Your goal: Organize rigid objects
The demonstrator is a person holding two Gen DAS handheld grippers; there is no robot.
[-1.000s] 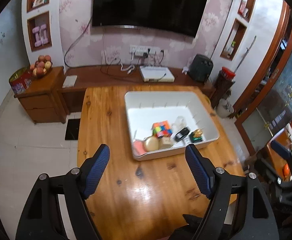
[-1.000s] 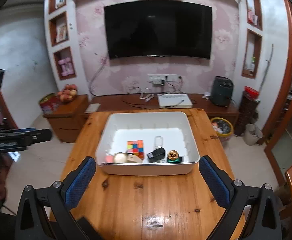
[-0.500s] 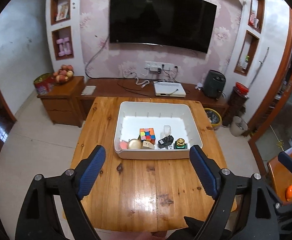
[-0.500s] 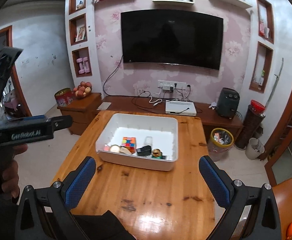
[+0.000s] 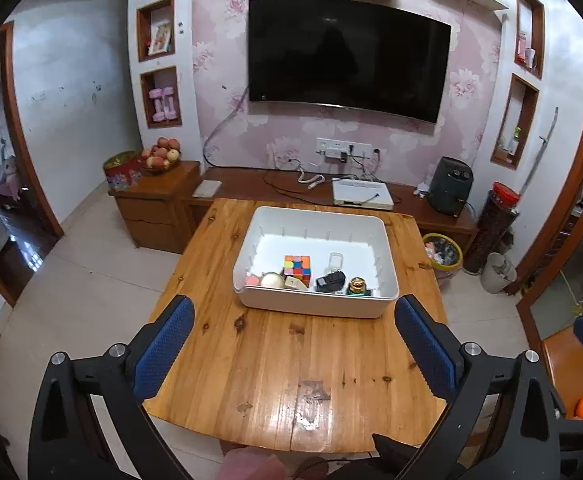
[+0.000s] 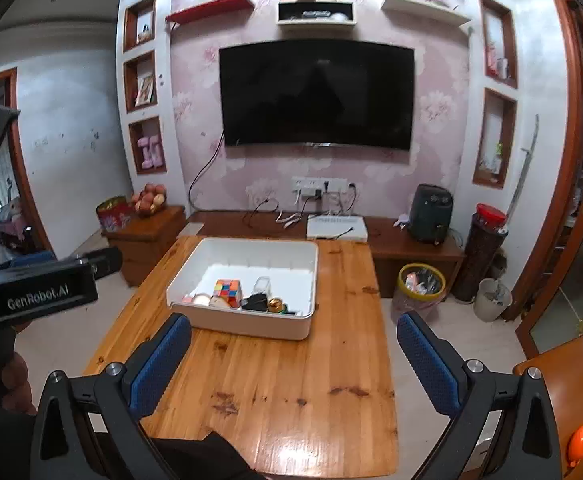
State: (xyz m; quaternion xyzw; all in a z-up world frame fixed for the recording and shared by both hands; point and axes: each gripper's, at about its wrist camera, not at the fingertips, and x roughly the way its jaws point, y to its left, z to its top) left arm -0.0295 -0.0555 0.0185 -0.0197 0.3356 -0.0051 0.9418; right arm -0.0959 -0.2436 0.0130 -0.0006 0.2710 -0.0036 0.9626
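Observation:
A white bin (image 5: 315, 306) (image 6: 251, 326) stands on the wooden table (image 5: 291, 360) (image 6: 291, 380). Inside it lie a colourful cube (image 5: 297, 268) (image 6: 229, 290), a black device (image 5: 330, 281) (image 6: 256, 303), a gold round object (image 5: 357, 285) (image 6: 275, 305), a cream ball (image 5: 272, 280), a pink piece (image 5: 252, 280) and a clear small container (image 5: 335, 259) (image 6: 262, 285). My left gripper (image 5: 293, 340) is open and empty, held above the table's near part. My right gripper (image 6: 293, 354) is open and empty, also back from the bin. The left gripper's body (image 6: 35, 288) shows at the left of the right wrist view.
A TV (image 5: 347, 68) hangs on the far wall above a low wooden cabinet (image 5: 311, 196). A side cabinet with a fruit bowl (image 5: 159, 156) stands left. A waste bin (image 6: 421, 282) and a white bucket (image 6: 491, 300) stand right of the table. A wooden chair edge (image 6: 571, 380) is at right.
Both grippers have pulled back and risen away from the bin, so the table and room look farther off. Both stay open and empty.

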